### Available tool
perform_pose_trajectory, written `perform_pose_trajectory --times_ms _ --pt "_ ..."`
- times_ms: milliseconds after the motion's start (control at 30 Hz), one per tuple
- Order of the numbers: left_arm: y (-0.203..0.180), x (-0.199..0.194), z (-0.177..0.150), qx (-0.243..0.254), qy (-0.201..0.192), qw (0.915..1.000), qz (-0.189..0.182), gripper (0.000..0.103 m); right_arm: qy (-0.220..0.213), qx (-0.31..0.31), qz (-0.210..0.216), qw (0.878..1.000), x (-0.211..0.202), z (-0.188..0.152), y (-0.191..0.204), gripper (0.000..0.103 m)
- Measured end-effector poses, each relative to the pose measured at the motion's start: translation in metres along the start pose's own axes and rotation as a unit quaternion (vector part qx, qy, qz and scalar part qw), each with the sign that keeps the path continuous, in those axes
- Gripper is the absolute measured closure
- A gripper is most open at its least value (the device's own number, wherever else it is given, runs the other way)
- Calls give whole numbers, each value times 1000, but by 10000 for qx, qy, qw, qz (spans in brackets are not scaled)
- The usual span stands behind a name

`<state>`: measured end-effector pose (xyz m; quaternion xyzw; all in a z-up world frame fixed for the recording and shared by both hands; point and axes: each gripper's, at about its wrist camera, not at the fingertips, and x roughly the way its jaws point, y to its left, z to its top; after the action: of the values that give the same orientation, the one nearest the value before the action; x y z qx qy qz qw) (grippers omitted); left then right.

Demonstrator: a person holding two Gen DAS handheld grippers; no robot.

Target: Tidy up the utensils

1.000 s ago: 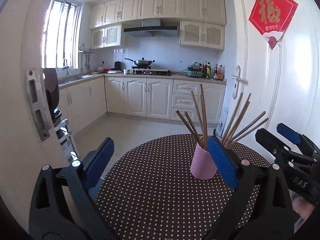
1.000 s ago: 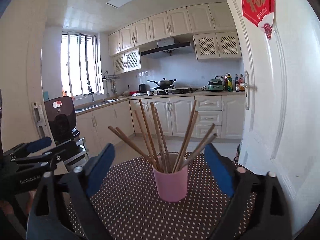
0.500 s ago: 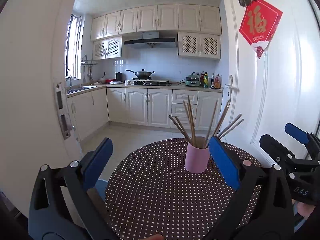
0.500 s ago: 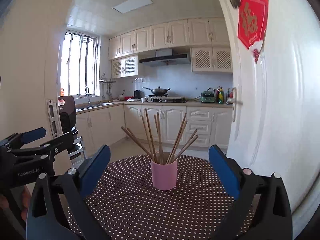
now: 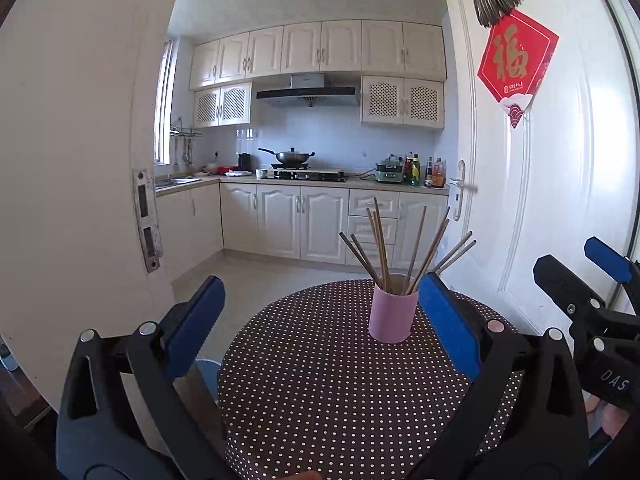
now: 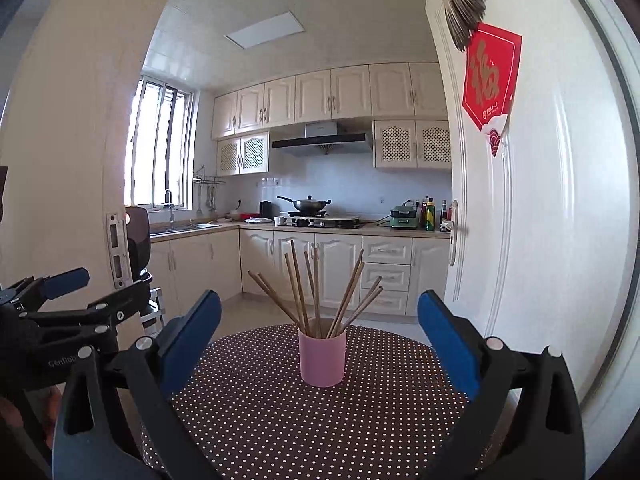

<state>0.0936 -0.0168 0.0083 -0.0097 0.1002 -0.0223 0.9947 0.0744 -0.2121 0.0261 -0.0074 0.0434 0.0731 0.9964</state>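
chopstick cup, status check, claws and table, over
Left claw open, empty. Right claw open, empty. Chopsticks upright in pink cup on dotted table. Nothing in the way.

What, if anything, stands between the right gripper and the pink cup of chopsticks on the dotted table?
Nothing visible does. In the right wrist view the pink cup with its chopsticks stands alone on the dotted table, straight ahead of the right gripper, whose jaws are open and empty. The left gripper is off to the side.

**Bright daylight, bent edges**

Daylight pours through the window (image 6: 160,148), blowing it out to white. A sheen of glare runs down the white door (image 6: 560,200). Everything reads sharp, though the door and wall bow hard towards black corners.
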Motion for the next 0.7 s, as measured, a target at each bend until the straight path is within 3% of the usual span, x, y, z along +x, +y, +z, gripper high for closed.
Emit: perform_pose_trajectory --times_ms 700 --pt "-2 -4 -1 199 -246 9994 129 7 -88 -155 -82 9998 0 -1 12 8"
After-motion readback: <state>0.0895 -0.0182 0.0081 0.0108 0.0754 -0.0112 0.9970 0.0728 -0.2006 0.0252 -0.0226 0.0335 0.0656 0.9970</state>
